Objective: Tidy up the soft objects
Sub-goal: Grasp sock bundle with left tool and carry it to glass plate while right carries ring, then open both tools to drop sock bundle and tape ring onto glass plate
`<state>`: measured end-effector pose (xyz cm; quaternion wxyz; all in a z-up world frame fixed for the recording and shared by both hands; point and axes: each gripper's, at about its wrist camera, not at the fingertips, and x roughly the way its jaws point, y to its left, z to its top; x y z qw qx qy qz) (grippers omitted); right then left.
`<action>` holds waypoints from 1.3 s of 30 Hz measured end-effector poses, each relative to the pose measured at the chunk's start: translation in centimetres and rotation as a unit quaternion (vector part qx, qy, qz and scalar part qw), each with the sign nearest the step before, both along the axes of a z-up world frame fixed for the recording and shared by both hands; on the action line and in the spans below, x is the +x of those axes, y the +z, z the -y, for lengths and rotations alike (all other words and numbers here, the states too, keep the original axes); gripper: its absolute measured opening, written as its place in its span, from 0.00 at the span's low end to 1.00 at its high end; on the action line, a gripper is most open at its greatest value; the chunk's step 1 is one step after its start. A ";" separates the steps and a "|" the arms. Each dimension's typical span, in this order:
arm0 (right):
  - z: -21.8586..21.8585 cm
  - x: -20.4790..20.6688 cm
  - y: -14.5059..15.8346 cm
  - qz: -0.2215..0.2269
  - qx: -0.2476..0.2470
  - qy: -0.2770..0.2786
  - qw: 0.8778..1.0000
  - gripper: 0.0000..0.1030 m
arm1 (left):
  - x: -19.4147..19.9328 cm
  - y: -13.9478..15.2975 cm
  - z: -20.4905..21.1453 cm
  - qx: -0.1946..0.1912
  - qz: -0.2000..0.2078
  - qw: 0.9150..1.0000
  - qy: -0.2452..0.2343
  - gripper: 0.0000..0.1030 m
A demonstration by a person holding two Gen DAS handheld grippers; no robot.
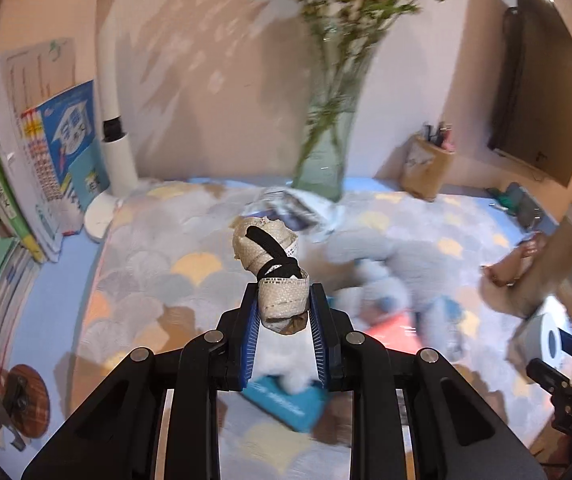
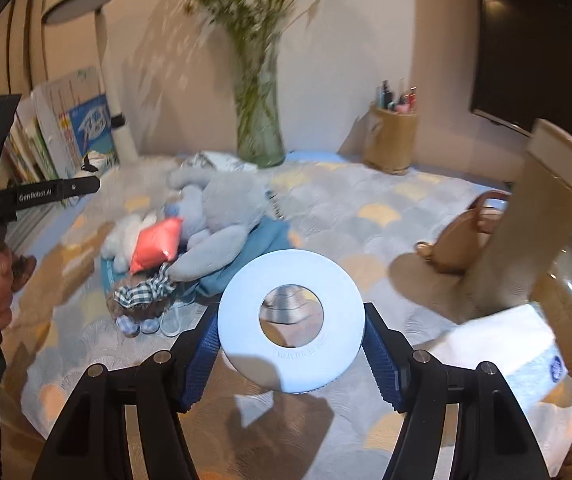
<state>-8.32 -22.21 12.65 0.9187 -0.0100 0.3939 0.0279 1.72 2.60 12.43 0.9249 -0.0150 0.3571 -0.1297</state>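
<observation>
My left gripper (image 1: 284, 312) is shut on a small beige cloth doll with a black ribbon (image 1: 273, 264), held above the patterned mat. My right gripper (image 2: 292, 344) is shut on a pale blue round ring-shaped object (image 2: 292, 320), which also shows in the left wrist view (image 1: 546, 340). On the mat lies a pile of soft things: a grey plush toy (image 2: 221, 216), a pink pouch (image 2: 157, 244), a white plush (image 2: 125, 236), a checked-cloth doll (image 2: 141, 296) and a blue cloth (image 2: 261, 248). The grey plush also shows blurred in the left wrist view (image 1: 386, 264).
A glass vase with green stems (image 2: 259, 136) stands at the back. A pen holder (image 2: 390, 140), a white lamp (image 1: 117, 148), leaning books (image 1: 45, 152), a tan bag (image 2: 462, 240), a tall beige box (image 2: 542, 208) and a tissue pack (image 2: 518, 356) surround the mat.
</observation>
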 end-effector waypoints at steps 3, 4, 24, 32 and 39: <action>1.7 -1.4 1.1 0.010 0.001 -0.013 1.000 0.64 | -2.0 1.3 2.9 -0.009 0.014 0.999 -0.035 0.20; 2.5 -1.7 1.5 0.011 0.000 -0.020 1.000 0.64 | -2.7 1.7 4.2 -0.010 0.020 0.999 -0.050 0.20; 26.8 -9.8 7.3 0.062 0.036 -0.262 0.963 0.64 | -12.1 3.7 36.1 -0.021 0.017 0.926 -0.376 0.20; 32.7 -8.4 5.1 0.018 0.057 -0.317 0.947 0.65 | -10.9 1.7 42.0 0.000 -0.001 0.923 -0.385 0.21; 34.0 -8.1 4.0 0.001 0.061 -0.334 0.941 0.71 | -10.5 0.9 42.3 0.003 -0.012 0.920 -0.391 0.65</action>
